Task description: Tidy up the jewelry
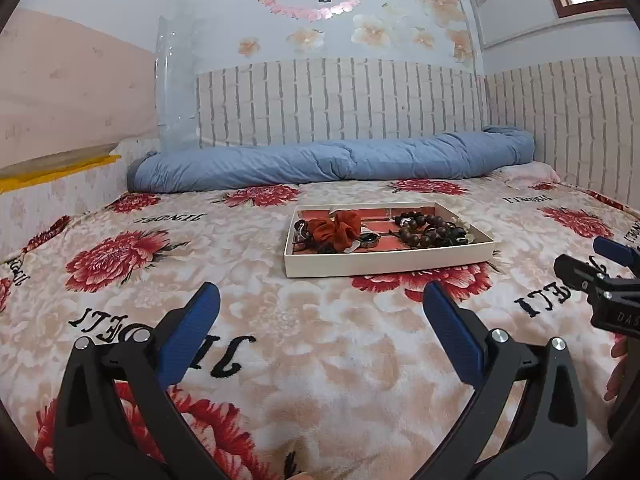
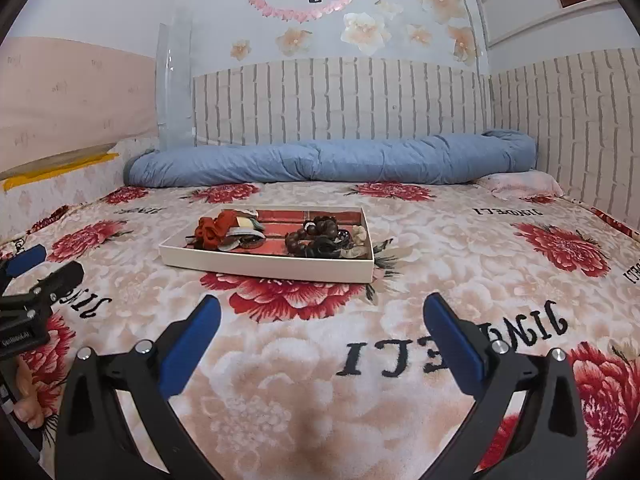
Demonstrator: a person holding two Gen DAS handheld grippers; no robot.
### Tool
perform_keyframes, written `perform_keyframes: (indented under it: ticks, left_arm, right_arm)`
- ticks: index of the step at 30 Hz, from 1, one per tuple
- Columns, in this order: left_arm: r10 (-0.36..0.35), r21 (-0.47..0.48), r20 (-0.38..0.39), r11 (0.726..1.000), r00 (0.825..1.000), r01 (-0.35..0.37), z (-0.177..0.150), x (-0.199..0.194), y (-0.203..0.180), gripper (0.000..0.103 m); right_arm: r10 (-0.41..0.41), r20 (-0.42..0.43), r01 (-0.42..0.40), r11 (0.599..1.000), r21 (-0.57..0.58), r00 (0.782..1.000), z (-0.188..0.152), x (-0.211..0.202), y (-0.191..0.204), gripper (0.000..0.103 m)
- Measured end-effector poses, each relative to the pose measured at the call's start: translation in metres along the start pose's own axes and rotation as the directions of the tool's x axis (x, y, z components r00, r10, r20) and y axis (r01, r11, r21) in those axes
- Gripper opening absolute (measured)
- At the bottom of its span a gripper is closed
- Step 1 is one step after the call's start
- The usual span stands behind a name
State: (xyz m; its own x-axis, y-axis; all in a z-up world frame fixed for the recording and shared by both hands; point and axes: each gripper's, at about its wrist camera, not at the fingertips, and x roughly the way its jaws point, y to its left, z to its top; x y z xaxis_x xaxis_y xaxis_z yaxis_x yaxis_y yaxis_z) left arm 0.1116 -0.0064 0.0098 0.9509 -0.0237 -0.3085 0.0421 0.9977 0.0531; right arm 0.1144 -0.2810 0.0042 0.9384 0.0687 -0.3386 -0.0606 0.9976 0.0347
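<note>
Your left gripper point(image 1: 320, 320): blue ribbed pads spread wide, nothing between them, hovering over plush floral blanket point(image 1: 280, 360). Your right gripper point(image 2: 320, 328): same, jaws wide apart, empty. Ahead on blanket, shallow white cardboard tray point(image 1: 384, 264), red lining. Inside: rust scrunchie point(image 1: 336, 226) on its left side, dark wooden bead bracelets point(image 1: 428, 230) on its right. Rolled blue quilt point(image 1: 332, 162) beyond, against brick-pattern wall.

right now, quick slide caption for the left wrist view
Open left gripper hovers over a floral blanket, facing a shallow box of jewelry.
</note>
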Motion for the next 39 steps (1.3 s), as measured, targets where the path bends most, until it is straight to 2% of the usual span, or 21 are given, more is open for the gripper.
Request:
perform_keyframes:
  ticks: [12, 39]
  left_arm:
    - [-0.013, -0.032, -0.045, 0.999, 0.999, 0.011, -0.0031, 0.0096, 0.0072, 0.098]
    - [-0.01, -0.032, -0.038, 0.999, 0.999, 0.009, -0.004, 0.0094, 0.0094, 0.098]
  right_arm:
    - [-0.002, -0.013, 0.002, 1.0, 0.011, 1.0, -0.0019, 0.0027, -0.002, 0.099]
    - [-0.004, -0.011, 0.004, 1.0, 0.004, 1.0, -0.0025, 0.0025, -0.0034, 0.099]
